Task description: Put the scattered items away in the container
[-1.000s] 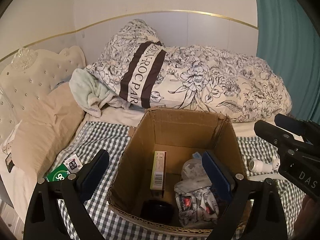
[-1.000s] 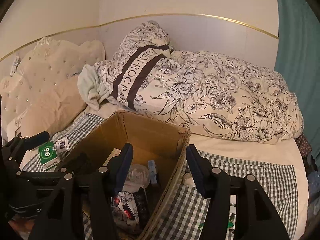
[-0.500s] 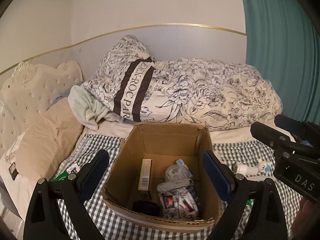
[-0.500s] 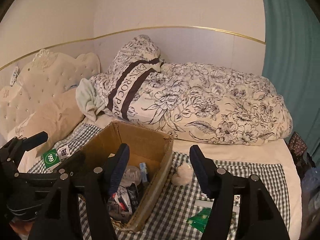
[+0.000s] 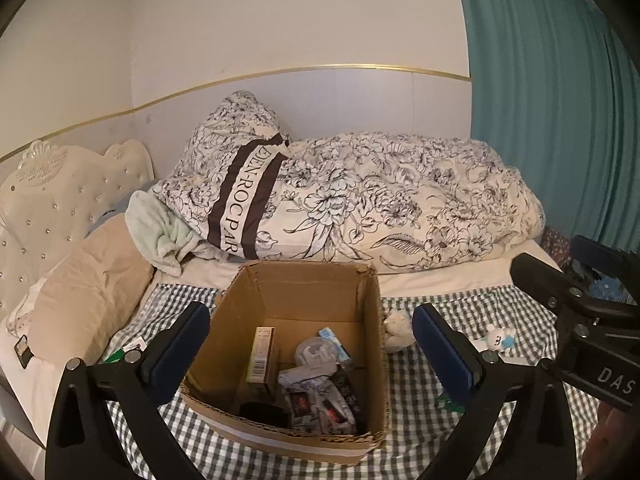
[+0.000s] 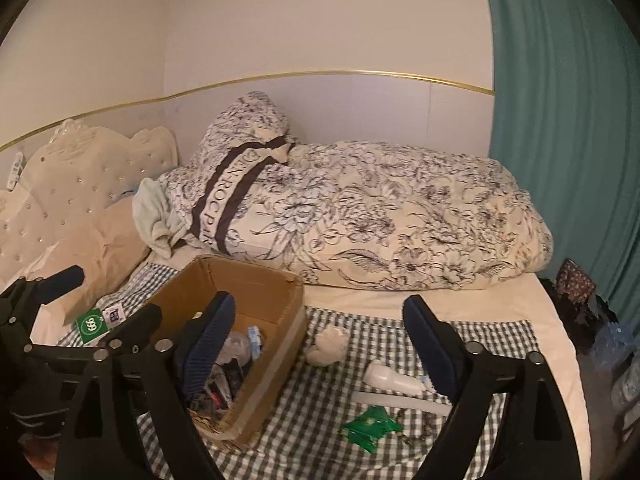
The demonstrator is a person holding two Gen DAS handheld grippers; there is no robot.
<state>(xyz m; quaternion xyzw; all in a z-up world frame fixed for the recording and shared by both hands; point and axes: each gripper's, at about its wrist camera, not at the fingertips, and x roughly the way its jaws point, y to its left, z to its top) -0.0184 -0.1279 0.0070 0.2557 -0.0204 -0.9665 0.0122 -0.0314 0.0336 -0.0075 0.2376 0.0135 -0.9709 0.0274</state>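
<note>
Two grippers, both empty. My left gripper [image 5: 310, 346] is standing wide apart with nothing between the pads, jaws widening a touch more; it's framing the cardboard box [image 5: 372, 320] from above. My right gripper [image 6: 320, 340] is opening fast, approx. double the gap of a second ago, and nothing is between its jaws either. Both views are showing more of the bed than before: I'm pulling both hands back and up from the box.

Box contents: a slim carton [image 5: 262, 354], crumpled wrappers [image 5: 320, 400], a dark round item near the front wall (can't identify).

Items outstanding on the checked blanket [image 6: 480, 332], right of the box: cream soft toy [image 6: 330, 346] just beside the box wall, white bottle-like item [image 6: 390, 380], green packet [image 6: 370, 426], small white-and-blue figure [image 5: 498, 338]. Left of the box: green card [image 6: 92, 325] w/ a small tag next to it.

Judgement: last drop looks done, task approx. part-way. Right hand is best placed for the toy next.
</note>
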